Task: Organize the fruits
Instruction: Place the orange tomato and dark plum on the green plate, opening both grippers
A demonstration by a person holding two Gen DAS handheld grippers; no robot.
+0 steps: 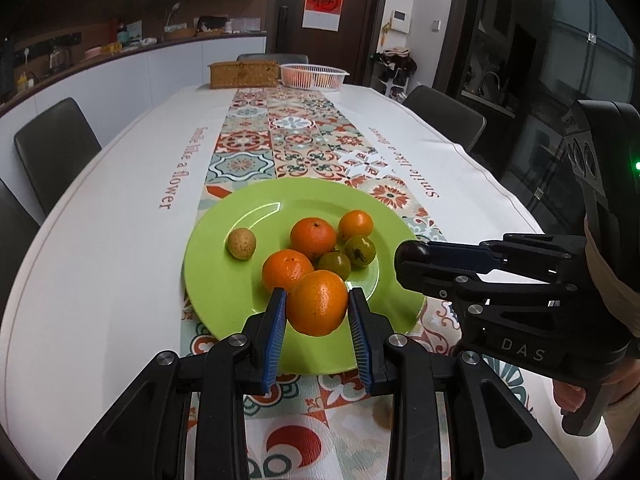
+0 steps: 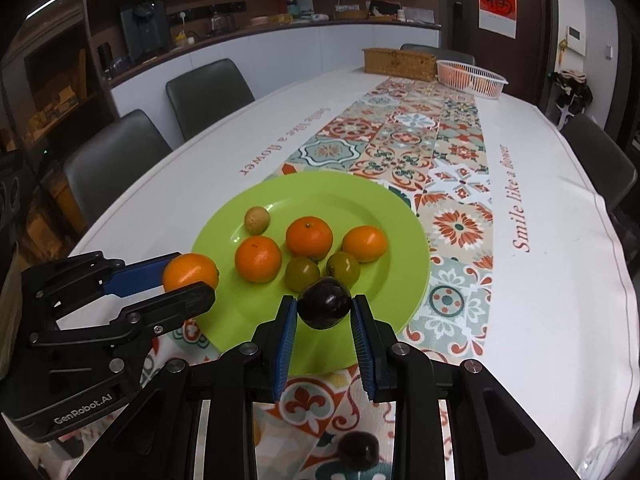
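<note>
A green plate (image 1: 224,272) (image 2: 392,216) lies on the patterned table runner with several oranges, two greenish fruits (image 1: 360,251) (image 2: 302,273) and a small tan fruit (image 1: 241,243) (image 2: 257,220) on it. My left gripper (image 1: 317,304) (image 2: 191,280) is shut on an orange (image 1: 317,302) (image 2: 188,271), held over the plate's near edge. My right gripper (image 2: 325,304) (image 1: 412,256) is shut on a dark purple fruit (image 2: 325,302), also above the near rim. In the left wrist view the dark fruit shows only as a black lump at the right gripper's tip.
A white plastic basket (image 1: 313,75) (image 2: 472,76) with oranges and a woven brown box (image 1: 244,74) (image 2: 400,63) stand at the table's far end. Another dark fruit (image 2: 358,450) lies on the runner beneath my right gripper. Grey chairs line both sides.
</note>
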